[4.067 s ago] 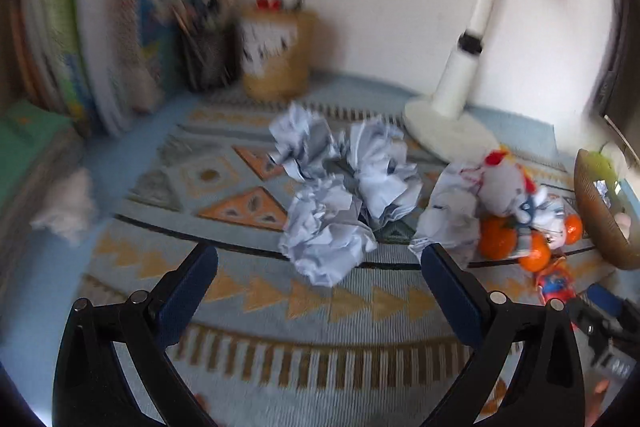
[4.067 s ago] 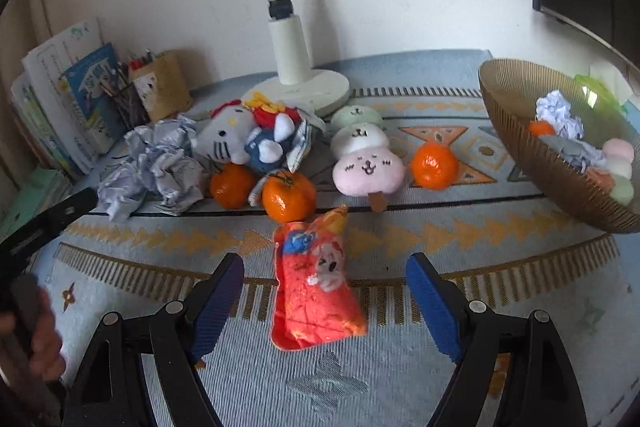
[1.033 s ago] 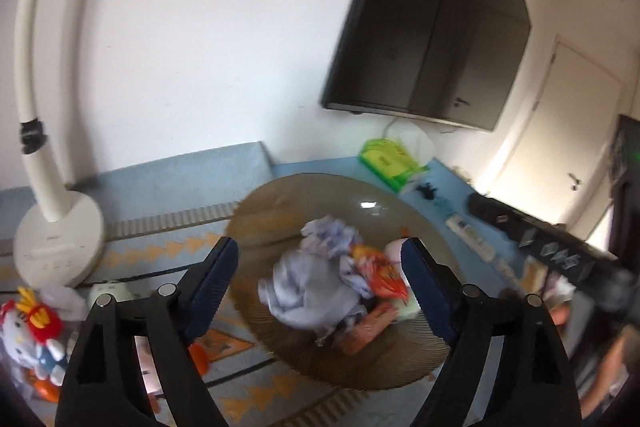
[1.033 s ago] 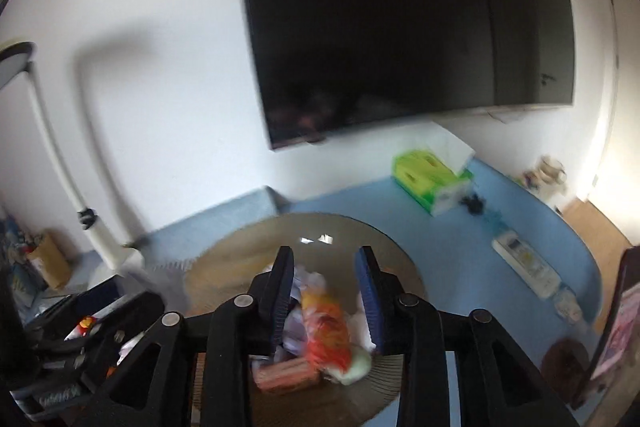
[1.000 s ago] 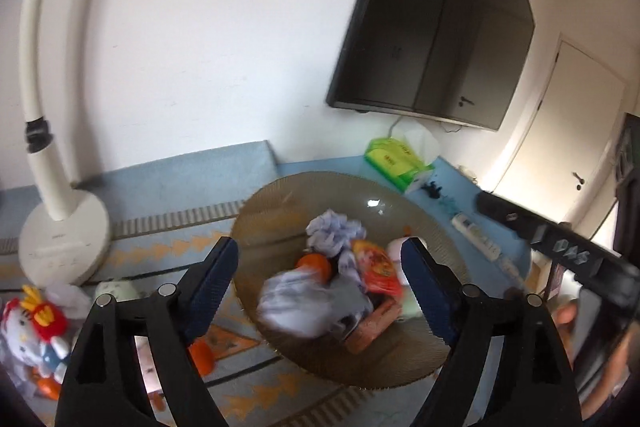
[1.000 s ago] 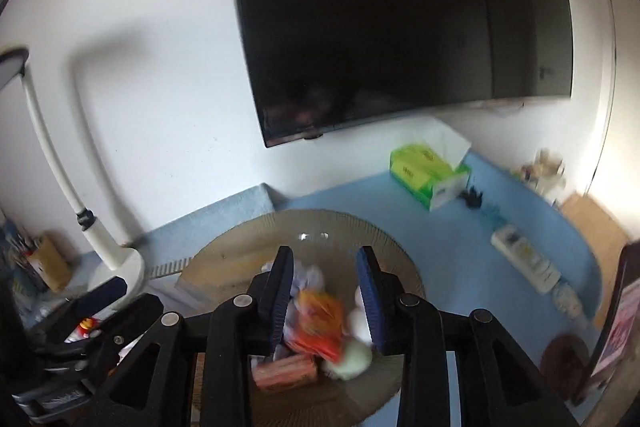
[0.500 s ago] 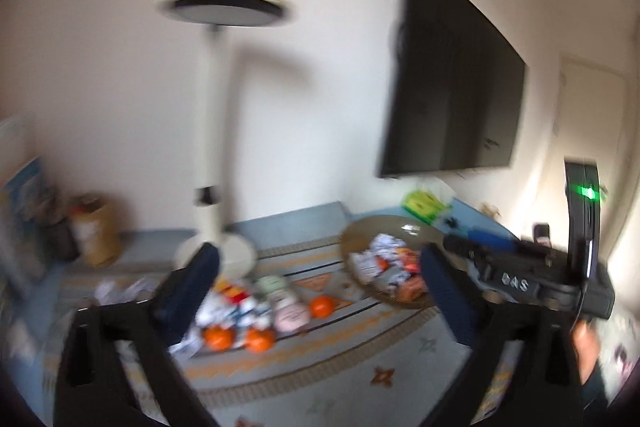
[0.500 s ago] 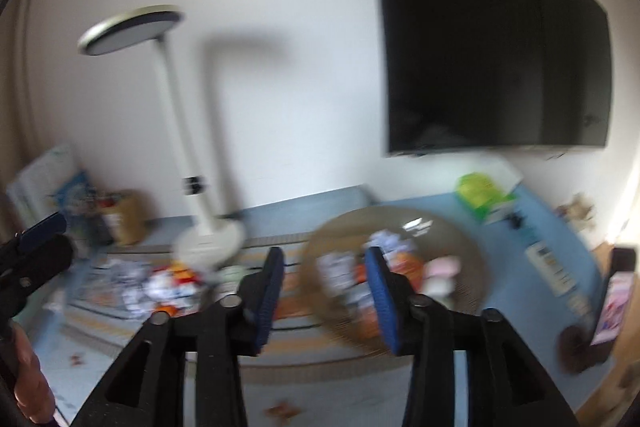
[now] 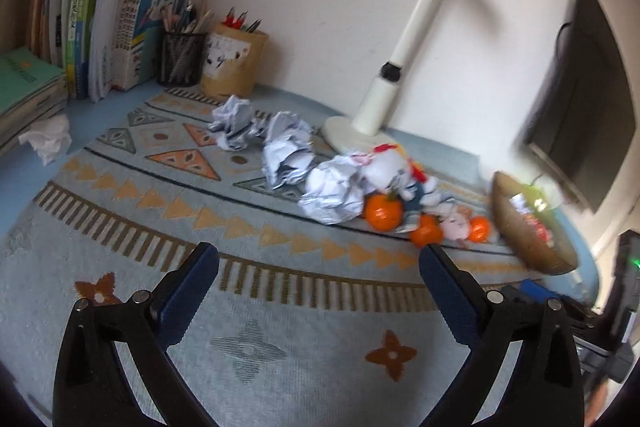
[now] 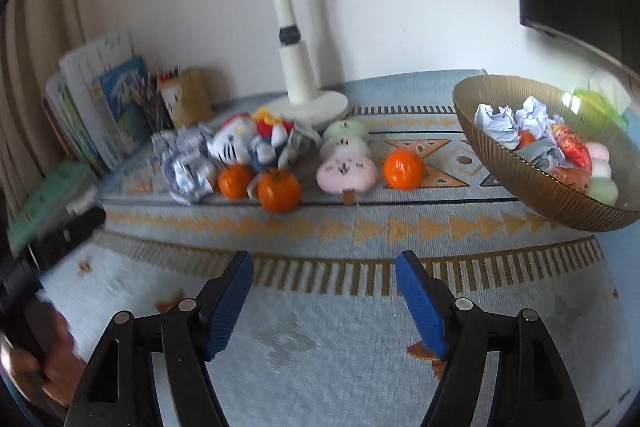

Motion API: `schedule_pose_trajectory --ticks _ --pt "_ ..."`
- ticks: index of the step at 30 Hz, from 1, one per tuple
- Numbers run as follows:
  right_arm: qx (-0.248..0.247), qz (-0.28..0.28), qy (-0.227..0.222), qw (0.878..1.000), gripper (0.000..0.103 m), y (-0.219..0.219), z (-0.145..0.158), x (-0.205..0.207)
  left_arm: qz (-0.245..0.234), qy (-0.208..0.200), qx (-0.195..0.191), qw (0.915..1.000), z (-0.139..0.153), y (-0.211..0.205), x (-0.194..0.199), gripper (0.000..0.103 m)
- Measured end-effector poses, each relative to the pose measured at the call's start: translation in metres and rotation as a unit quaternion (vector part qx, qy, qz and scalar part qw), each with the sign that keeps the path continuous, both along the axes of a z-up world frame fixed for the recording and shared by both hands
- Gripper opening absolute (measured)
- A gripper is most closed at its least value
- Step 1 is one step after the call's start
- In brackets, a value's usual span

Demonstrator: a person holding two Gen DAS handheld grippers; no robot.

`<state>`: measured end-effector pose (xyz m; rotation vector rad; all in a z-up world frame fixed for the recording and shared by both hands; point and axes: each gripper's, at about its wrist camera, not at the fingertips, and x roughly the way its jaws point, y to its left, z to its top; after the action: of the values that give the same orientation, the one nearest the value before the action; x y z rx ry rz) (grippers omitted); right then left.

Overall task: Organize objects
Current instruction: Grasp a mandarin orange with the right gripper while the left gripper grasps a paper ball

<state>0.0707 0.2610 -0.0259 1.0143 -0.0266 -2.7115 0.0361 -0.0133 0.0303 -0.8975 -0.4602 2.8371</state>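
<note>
Taking the white desk lamp [image 9: 404, 39] as the landmark, a row of upright books [image 9: 104, 19] stood far to its left against the wall, then a black mesh pencil cup [image 9: 182, 57] and a brown paper holder [image 9: 234, 63]. Left of the lamp's base lay three crumpled white paper balls [image 9: 286, 155] on the pale blue patterned mat [image 9: 256, 267]. In front of the base sat a white cat plush toy [image 10: 240, 143], with two orange mandarins [image 10: 278, 189] before it. Just right of the base lay a pink-and-green plush skewer [image 10: 346, 163], then a third mandarin [image 10: 403, 169]. Far right of the lamp stood the ribbed brown bowl [image 10: 520, 171], holding paper balls and a red snack packet [image 10: 572, 147].

The left gripper [image 9: 316, 267] hung wide open over bare mat, holding nothing. The right gripper [image 10: 324, 271] had just been opening, its jaws apart and empty.
</note>
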Motion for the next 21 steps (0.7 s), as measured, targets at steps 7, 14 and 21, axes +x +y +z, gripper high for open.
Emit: schedule_pose_trajectory --ticks 7,14,21 --pt "0.023 0.006 0.019 1.0 0.083 -0.007 0.002 0.004 -0.019 -0.01 -0.002 0.9998 -0.004 0.003 0.004 0.101" --pt "0.006 0.005 0.013 1.0 0.083 0.0 0.002 0.001 -0.013 -0.011 0.018 0.9997 -0.006 -0.004 0.003 0.101" --pt "-0.023 -0.002 -0.002 1.0 0.083 0.01 0.001 -0.004 -0.005 -0.013 0.017 0.9998 -0.006 -0.006 0.002 0.101"
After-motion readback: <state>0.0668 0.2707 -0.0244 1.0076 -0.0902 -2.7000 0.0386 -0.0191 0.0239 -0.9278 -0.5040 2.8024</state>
